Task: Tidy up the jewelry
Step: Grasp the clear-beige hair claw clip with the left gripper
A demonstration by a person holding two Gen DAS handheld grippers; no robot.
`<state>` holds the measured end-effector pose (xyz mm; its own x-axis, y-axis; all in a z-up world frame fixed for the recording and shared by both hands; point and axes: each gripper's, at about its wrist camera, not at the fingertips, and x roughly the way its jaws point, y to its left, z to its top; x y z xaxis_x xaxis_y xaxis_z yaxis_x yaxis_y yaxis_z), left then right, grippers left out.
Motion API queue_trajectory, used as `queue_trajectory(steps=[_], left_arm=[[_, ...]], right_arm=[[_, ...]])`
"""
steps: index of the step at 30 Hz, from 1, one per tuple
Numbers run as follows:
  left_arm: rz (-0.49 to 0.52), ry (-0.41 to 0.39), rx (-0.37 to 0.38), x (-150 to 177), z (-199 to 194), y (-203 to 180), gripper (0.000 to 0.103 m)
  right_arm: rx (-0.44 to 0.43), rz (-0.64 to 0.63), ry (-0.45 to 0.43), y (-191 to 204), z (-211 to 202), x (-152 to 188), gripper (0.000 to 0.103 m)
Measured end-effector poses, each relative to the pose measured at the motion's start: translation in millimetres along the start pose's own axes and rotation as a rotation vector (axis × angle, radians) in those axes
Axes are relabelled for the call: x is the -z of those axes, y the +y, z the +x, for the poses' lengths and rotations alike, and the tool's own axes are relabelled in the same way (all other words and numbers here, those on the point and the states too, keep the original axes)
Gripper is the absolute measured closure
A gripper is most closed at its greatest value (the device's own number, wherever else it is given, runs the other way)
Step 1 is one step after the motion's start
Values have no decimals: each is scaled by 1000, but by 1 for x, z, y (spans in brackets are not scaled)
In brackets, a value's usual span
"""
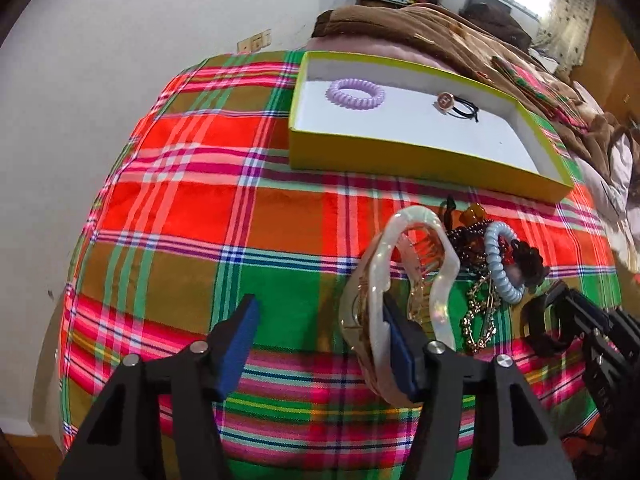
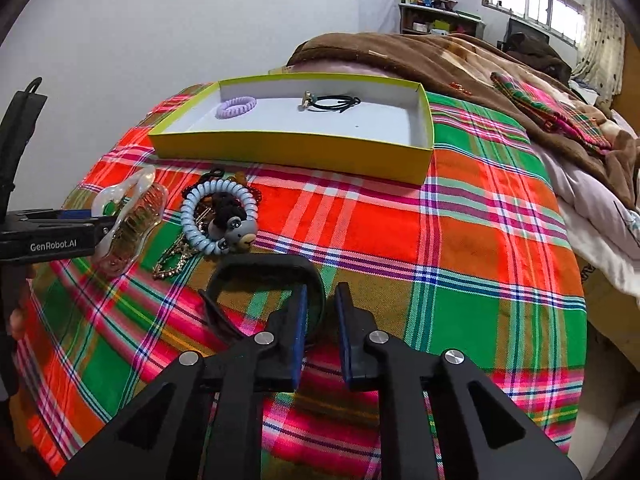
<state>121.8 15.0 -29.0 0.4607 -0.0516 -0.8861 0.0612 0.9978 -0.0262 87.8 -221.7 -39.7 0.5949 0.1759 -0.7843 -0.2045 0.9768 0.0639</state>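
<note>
A yellow-green box point(image 1: 400, 158) point(image 2: 288, 152) lies on the plaid cloth; inside are a lilac spiral hair tie point(image 1: 354, 93) point(image 2: 236, 107) and a black hair tie with a round charm point(image 1: 460, 106) point(image 2: 332, 102). My left gripper point(image 1: 320, 328) is open; its right finger touches a pearly white claw clip point(image 1: 404, 280) point(image 2: 128, 224) that leans against it. My right gripper point(image 2: 322, 308) is shut on a black band point(image 2: 264, 268), whose edge sits between the pads. A pile holds a pale blue spiral tie point(image 1: 500, 268) point(image 2: 218, 216), a bear-charm tie point(image 2: 240, 232) and gold chains point(image 1: 480, 320).
The plaid cloth point(image 1: 200, 200) covers a bed next to a white wall on the left. A brown blanket point(image 2: 460, 64) lies behind the box. Shelves and a window stand at the far back.
</note>
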Motion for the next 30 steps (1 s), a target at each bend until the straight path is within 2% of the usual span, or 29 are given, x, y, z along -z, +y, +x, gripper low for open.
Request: queue_trajectory(steps=[1, 6, 7, 16, 30], left_arm=[[6, -4, 1, -1, 0, 0, 46], [27, -7, 32, -2, -2, -4, 80], [29, -7, 39, -3, -2, -4, 82], [12, -25, 67, -1, -5, -3, 84], [24, -98, 65, -5, -34, 0, 84]], right_arm=[[0, 1, -1, 0, 0, 0, 95], [17, 5, -12, 0, -3, 0, 98], [19, 5, -11, -1, -3, -1, 98], [30, 24, -33, -2, -10, -2, 98], [46, 39, -97, -1, -33, -12, 98]])
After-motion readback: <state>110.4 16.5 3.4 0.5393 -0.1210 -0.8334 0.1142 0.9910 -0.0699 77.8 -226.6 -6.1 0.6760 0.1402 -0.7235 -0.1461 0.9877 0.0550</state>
